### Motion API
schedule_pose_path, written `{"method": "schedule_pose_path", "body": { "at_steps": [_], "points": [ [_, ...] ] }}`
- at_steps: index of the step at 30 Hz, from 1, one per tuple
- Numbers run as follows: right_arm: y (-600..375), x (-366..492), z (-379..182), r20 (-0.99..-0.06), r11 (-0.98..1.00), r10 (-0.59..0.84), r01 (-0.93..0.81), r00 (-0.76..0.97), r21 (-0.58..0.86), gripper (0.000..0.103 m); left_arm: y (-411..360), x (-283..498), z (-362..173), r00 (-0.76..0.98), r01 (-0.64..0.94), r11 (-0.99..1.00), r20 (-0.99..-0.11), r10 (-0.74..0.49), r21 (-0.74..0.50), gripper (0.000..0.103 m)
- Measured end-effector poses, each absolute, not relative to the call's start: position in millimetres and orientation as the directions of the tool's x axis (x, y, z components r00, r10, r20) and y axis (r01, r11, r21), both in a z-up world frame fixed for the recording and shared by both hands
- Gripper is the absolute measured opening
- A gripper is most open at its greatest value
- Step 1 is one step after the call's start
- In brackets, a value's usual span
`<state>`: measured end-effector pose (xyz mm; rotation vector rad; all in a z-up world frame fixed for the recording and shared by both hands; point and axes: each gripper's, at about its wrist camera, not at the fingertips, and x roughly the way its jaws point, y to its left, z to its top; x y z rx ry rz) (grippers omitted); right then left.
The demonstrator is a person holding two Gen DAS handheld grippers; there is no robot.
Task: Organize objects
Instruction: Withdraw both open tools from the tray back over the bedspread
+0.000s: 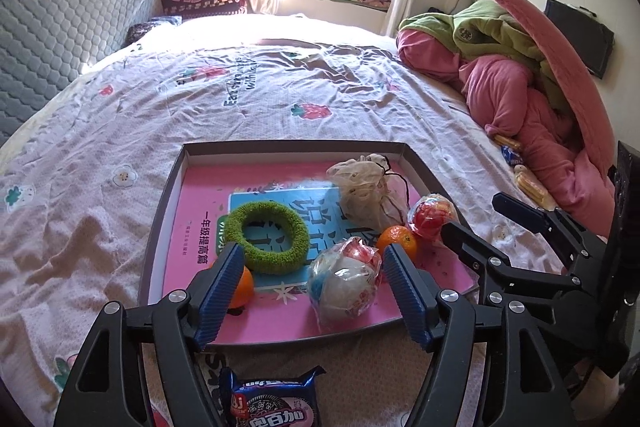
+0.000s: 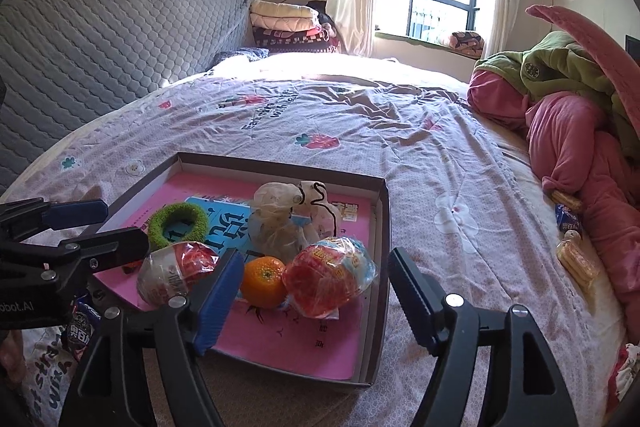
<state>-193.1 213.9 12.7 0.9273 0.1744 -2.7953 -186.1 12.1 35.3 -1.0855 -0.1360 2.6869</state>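
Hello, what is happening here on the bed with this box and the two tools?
A person holds two grippers over a shallow box on the bed. Both the left gripper and the right gripper are open and hold nothing. The box already contains a pink book, a green ring, two oranges, a mesh bag and wrapped snacks. A cookie packet lies outside the box, near the left gripper.

Free: bedsheet (image 1: 240, 99) upper left of your frame | Blocked: tray (image 1: 160, 227) centre (crowded), pink bedding (image 1: 520, 99) right.
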Motion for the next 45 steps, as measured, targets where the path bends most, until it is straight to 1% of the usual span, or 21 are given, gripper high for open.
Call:
{"method": "schedule_pose_path", "body": {
  "at_steps": [5, 9, 15, 22, 34, 45],
  "points": [
    [213.5, -191.3, 18.1, -0.588, -0.974, -0.157, 0.222, -0.794, -0.04, 0.075, 3.4, -180.7, 43.2, -0.712, -0.169, -0.971, -0.66, 0.24, -0.171, 0.074],
    [212.2, -188.9, 19.9, -0.582, -0.972, -0.166, 0.23, -0.796, -0.038, 0.079, -2.9, -177.2, 50.7, -0.731, -0.149, -0.975, -0.646, 0.219, -0.163, 0.075],
    [212.6, -181.4, 23.8, -0.576, -0.972, -0.181, 0.234, -0.797, -0.019, 0.079, -9.6, -167.1, 54.7, -0.743, -0.13, -0.981, -0.641, 0.192, -0.143, 0.077],
    [216.3, -162.0, 31.8, -0.557, -0.973, -0.186, 0.229, -0.81, -0.009, 0.079, -17.0, -149.3, 54.1, -0.742, -0.119, -0.981, -0.643, 0.189, -0.151, 0.077],
    [225.2, -131.4, 33.6, -0.562, -0.98, -0.185, 0.191, -0.807, 0.048, 0.08, -14.5, -116.9, 43.0, -0.717, -0.126, -0.984, -0.674, 0.178, -0.126, 0.077],
    [218.6, -104.1, 26.3, -0.578, -0.977, -0.193, 0.209, -0.793, 0.04, 0.08, -18.1, -94.9, 26.8, -0.682, -0.121, -0.986, -0.712, 0.166, -0.114, 0.077]
  ]
}}
